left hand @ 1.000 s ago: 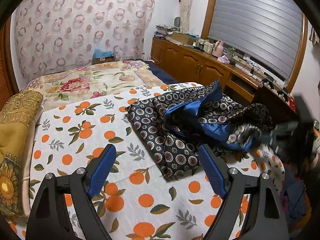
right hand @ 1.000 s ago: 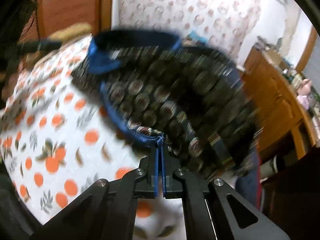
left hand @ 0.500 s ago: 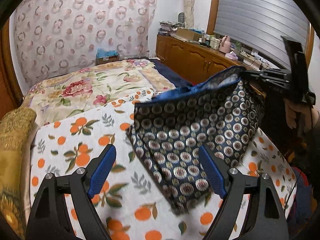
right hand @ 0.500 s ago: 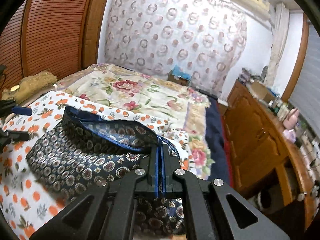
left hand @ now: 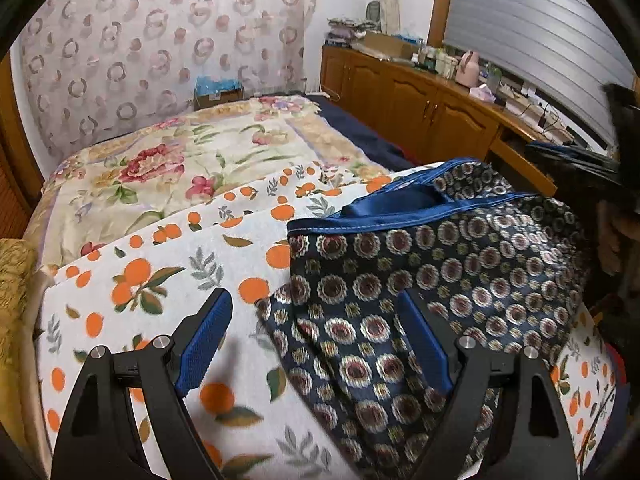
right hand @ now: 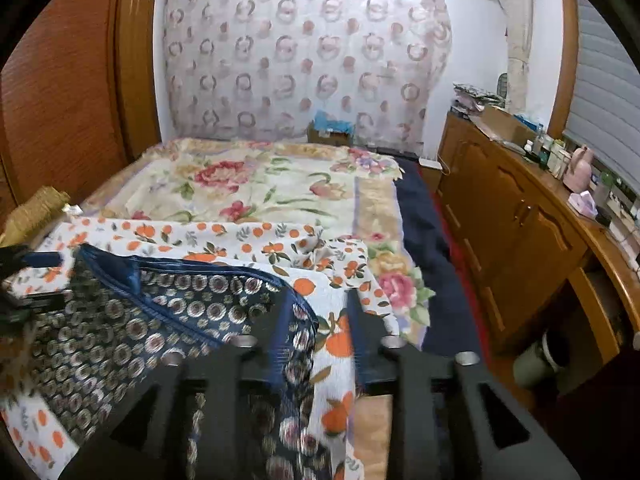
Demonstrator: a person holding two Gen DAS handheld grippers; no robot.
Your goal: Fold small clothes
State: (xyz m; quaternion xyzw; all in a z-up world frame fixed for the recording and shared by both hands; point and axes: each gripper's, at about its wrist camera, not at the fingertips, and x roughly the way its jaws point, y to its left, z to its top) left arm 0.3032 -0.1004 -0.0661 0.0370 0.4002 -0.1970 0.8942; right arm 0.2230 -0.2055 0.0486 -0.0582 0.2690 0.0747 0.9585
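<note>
Far left in the left wrist view: a gold patterned cushion (left hand: 14, 280) at the bed's edge. Next to it, the orange-print sheet (left hand: 160, 280) spread over the bed, with a floral quilt (left hand: 192, 160) beyond it toward the ring-patterned curtain (left hand: 160, 40).

Left gripper (left hand: 316, 340): fingers (left hand: 206, 336) spread wide, nothing between the pads. It hangs low over the sheet, the left finger above bare orange print, the right finger above the garment's near left portion. Whether it touches the cloth cannot be told.

Task item: a dark navy garment (left hand: 440, 280) with round medallion print and a plain blue band (left hand: 400, 210) along its upper edge. It lies on the orange-print sheet, on the right half of the bed's near end, rumpled, the band side facing the quilt.

Right of the garment in the same view: the right gripper (left hand: 576, 168), dark and blurred, at the frame edge above the garment's far right corner.

Right wrist view: the garment (right hand: 132, 332) lies lower left on the sheet. Right gripper (right hand: 320, 320) fingers are blurred and opening; a corner of the garment sits in the gap between them, the pads apart from it.

Far right: a wooden cabinet (right hand: 520, 232) with clutter on top, a pink kettle (right hand: 580, 168) among it.
</note>
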